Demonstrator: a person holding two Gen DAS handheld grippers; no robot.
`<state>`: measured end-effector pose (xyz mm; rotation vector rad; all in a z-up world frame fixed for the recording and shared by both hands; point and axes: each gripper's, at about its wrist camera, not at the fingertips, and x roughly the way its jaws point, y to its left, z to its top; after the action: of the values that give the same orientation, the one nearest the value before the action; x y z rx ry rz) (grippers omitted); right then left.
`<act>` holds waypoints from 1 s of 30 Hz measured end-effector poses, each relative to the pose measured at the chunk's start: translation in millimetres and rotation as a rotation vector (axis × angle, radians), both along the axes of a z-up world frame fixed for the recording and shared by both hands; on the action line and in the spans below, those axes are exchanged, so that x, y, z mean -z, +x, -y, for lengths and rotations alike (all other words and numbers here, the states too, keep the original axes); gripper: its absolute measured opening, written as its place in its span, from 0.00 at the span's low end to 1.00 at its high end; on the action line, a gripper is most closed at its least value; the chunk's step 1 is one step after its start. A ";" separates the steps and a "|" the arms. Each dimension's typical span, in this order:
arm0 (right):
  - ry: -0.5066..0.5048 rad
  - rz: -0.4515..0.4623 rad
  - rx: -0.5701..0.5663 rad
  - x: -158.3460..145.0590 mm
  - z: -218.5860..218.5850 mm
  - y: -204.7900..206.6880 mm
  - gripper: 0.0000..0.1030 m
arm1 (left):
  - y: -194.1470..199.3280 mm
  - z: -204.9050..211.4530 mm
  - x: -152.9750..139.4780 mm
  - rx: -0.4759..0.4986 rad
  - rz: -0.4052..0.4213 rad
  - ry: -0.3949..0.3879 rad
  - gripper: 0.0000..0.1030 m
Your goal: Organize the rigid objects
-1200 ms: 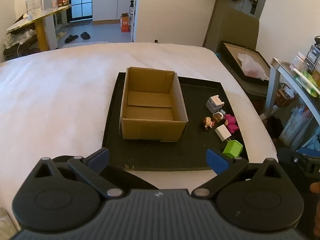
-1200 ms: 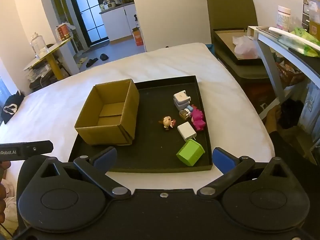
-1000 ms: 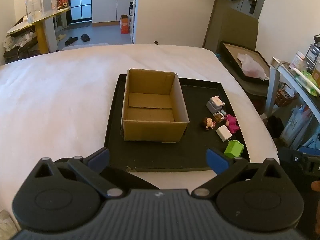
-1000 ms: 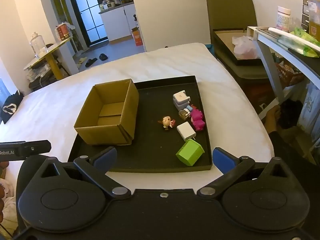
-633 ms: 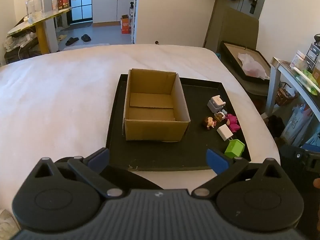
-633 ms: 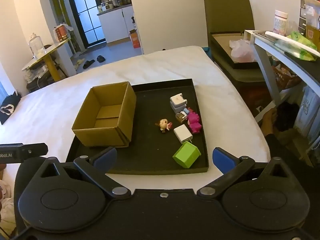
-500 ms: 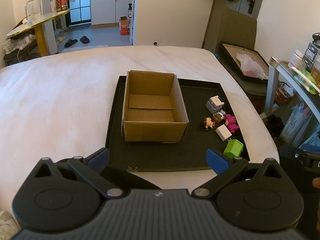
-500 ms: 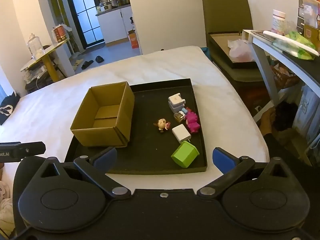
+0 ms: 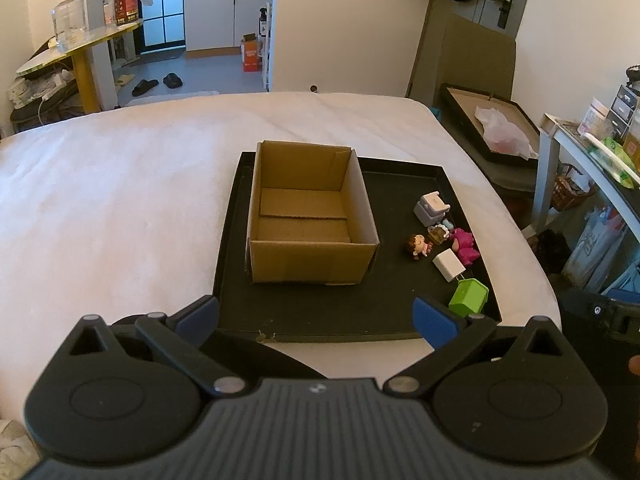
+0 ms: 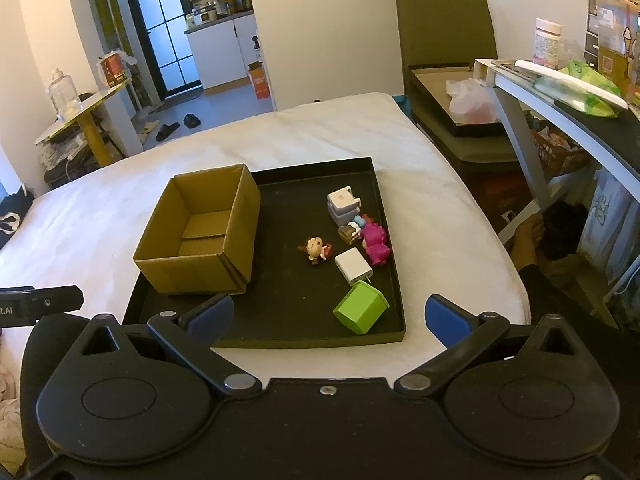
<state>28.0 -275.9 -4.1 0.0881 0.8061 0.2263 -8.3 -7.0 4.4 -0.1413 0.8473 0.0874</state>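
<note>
Left tongs [image 9: 316, 316]: spread, holding nothing.
Right tongs [image 10: 327, 316]: spread, holding nothing.
Green block [image 10: 361, 307]: near the tray's [image 10: 280, 343] front right corner; likely light, stiff; grip its flat sides.
Box [image 10: 200, 236]: open, tray's left side.

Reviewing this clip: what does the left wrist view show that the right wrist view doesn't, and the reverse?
Only the left wrist view shows the open left gripper and the cardboard box's full floor. Only the right wrist view shows the open right gripper, the box's outer right wall, and a white bottle on the side shelf. Both show the black tray, green block, white charger, doll figurine and pink toy.
</note>
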 end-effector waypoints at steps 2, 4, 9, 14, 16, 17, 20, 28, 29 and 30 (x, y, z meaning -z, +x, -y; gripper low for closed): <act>-0.001 0.003 0.001 -0.2 -0.6 -1.5 1.00 | -0.8 -0.6 -0.8 0.001 0.003 0.001 1.00; -0.001 0.006 0.001 -0.3 -0.9 -1.8 1.00 | -0.6 -0.5 -1.1 0.000 0.003 0.001 1.00; -0.001 0.007 0.002 -0.3 -1.1 -2.1 1.00 | -0.2 -0.2 -1.4 0.003 0.005 0.002 1.00; -0.004 0.008 0.004 -0.8 -0.3 -2.1 1.00 | 0.0 -0.2 -1.3 0.004 0.004 0.004 1.00; -0.006 0.005 0.005 -1.0 0.2 -1.8 1.00 | -0.7 -0.4 -0.9 0.004 0.002 0.005 1.00; -0.004 0.004 0.005 -1.2 0.6 -1.7 1.00 | -0.8 -0.7 -0.7 0.004 0.001 0.005 1.00; -0.005 0.002 0.007 -1.1 1.2 -0.9 1.00 | -0.8 -1.3 -0.6 0.003 0.000 0.004 1.00; -0.008 0.005 0.010 0.3 1.5 -1.4 1.00 | -1.1 -3.2 1.9 -0.001 -0.005 0.005 1.00; -0.008 0.005 0.011 0.5 1.7 -1.1 1.00 | -0.8 -3.5 2.2 -0.002 -0.005 0.005 1.00; -0.007 0.004 0.011 0.7 1.8 -0.8 1.00 | -1.1 -4.2 2.4 -0.002 -0.005 0.005 1.00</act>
<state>27.2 -277.6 -4.8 0.0851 0.8024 0.2127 -9.4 -2.9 1.9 -0.1372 0.8516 0.0923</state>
